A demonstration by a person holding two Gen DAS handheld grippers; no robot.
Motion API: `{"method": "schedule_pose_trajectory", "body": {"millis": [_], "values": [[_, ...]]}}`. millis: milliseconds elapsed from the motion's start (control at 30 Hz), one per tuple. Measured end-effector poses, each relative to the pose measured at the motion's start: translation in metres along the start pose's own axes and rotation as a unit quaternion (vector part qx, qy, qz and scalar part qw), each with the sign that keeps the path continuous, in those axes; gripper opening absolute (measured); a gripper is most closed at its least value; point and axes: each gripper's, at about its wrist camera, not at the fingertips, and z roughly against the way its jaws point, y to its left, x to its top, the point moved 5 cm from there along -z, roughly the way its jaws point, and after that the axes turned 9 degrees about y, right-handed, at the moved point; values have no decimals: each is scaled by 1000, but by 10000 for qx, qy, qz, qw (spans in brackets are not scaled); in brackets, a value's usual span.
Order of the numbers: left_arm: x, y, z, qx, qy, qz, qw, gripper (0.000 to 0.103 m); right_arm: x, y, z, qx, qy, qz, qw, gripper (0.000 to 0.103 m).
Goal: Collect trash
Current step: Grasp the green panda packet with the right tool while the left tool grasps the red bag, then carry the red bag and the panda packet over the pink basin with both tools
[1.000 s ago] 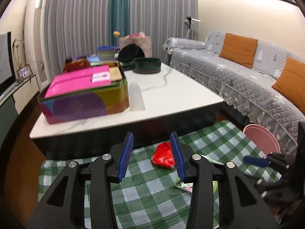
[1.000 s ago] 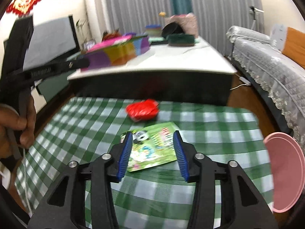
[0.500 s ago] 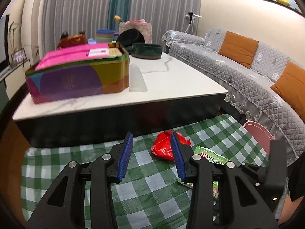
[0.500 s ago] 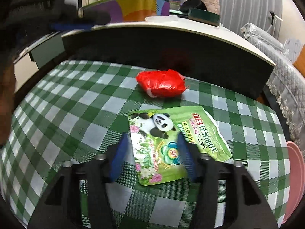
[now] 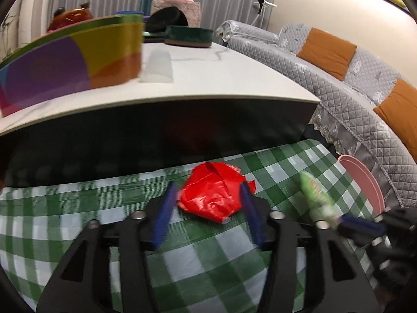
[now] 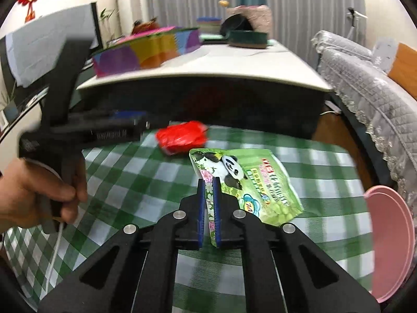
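A crumpled red plastic bag (image 5: 212, 195) lies on the green checked cloth (image 5: 65, 224) in front of the coffee table. My left gripper (image 5: 208, 190) is open, low over the cloth, with its blue pads on either side of the bag. The bag also shows in the right wrist view (image 6: 181, 137). A green panda wrapper (image 6: 250, 180) lies to its right. My right gripper (image 6: 209, 182) is shut on the wrapper's near corner. The wrapper shows blurred in the left wrist view (image 5: 314, 195).
A pink bin (image 6: 391, 245) stands at the cloth's right edge, also in the left wrist view (image 5: 362, 180). The white-topped coffee table (image 5: 208, 78) with a colourful box (image 5: 70, 65) rises just behind the bag. A grey sofa (image 5: 351, 83) runs along the right.
My left gripper has dropped and moved forward until the red bag sits between its pads. My right gripper has closed on the wrapper's corner.
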Motion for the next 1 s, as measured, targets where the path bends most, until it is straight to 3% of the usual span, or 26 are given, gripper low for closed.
{"method": "schedule_pose_trajectory", "body": {"millis": [100,233,467,567,600,733,1000], "values": [[1,-12,-14,67,98,-152,9998,68,3,-25,14,-84,-86,-203,9997,5],[3,-23,-29,146,306,-278,9990,72,2,-51,26,-107,-146,-410,9990,4],[6,-27,-50,607,804,-422,9940,76,-7,-73,40,-19,-148,-655,9977,3],[5,-24,-52,750,869,-433,9924,73,-8,-79,48,13,-162,-719,9973,3],[5,-22,-51,847,856,-447,9917,62,-8,-81,50,20,-171,-737,9971,3],[5,-15,-40,854,739,-344,9930,55,-8,-86,63,18,-234,-793,9966,2],[0,-22,-6,767,439,-252,9958,54,-11,-91,84,-23,-288,-848,9960,0]]}}
